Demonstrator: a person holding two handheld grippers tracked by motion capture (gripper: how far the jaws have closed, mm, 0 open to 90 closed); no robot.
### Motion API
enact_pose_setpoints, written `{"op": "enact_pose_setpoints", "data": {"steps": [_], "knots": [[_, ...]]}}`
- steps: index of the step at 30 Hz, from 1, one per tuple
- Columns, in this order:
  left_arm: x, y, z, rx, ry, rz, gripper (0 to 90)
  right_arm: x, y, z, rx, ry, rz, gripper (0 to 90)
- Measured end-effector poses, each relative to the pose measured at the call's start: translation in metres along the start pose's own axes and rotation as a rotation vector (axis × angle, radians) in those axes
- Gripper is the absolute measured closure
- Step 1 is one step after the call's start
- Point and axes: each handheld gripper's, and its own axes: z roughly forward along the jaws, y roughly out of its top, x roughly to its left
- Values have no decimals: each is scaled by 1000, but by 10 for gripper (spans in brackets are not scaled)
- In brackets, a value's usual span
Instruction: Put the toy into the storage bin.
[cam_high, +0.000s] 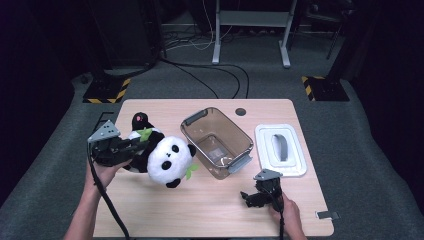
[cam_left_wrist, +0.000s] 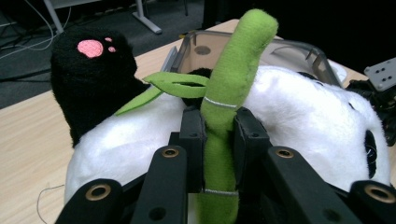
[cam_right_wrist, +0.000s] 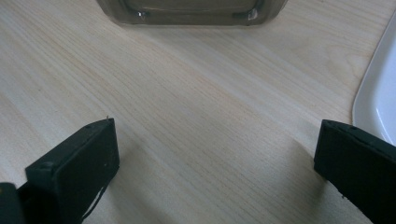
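Note:
A plush panda (cam_high: 167, 160) with a white head and black limbs lies at the table's left, just left of a clear plastic bin (cam_high: 217, 142). My left gripper (cam_high: 131, 146) is shut on the green plush bamboo stalk (cam_left_wrist: 224, 112) fixed to the panda's body; in the left gripper view both pads pinch the stalk, with a black paw with a pink pad (cam_left_wrist: 91, 74) to the left. My right gripper (cam_high: 248, 196) rests low over the table's front right, jaws wide apart with only bare wood between them (cam_right_wrist: 217, 154).
The bin stands empty at the table's middle. Its white lid (cam_high: 281, 149) with a grey handle lies to the right. The bin's near wall (cam_right_wrist: 191, 11) sits ahead of the right gripper, the lid's edge (cam_right_wrist: 378, 102) at its right. Cables and stand legs lie beyond the table.

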Motion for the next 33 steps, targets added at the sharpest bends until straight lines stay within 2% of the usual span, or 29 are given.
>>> {"op": "enact_pose_setpoints", "data": {"steps": [12, 17, 27, 33], "knots": [[2, 22, -5, -28, -12, 14, 766, 0, 0, 0, -1, 1, -4, 0], [5, 36, -4, -32, -17, 26, 766, -1, 0, 0, -1, 4, -5, 0], [8, 59, 10, -39, -28, 45, 765, -1, 0, 0, -1, 5, -6, 0], [8, 69, 24, -52, -57, 52, 765, -1, 0, 0, -1, 5, -6, 0]]}}
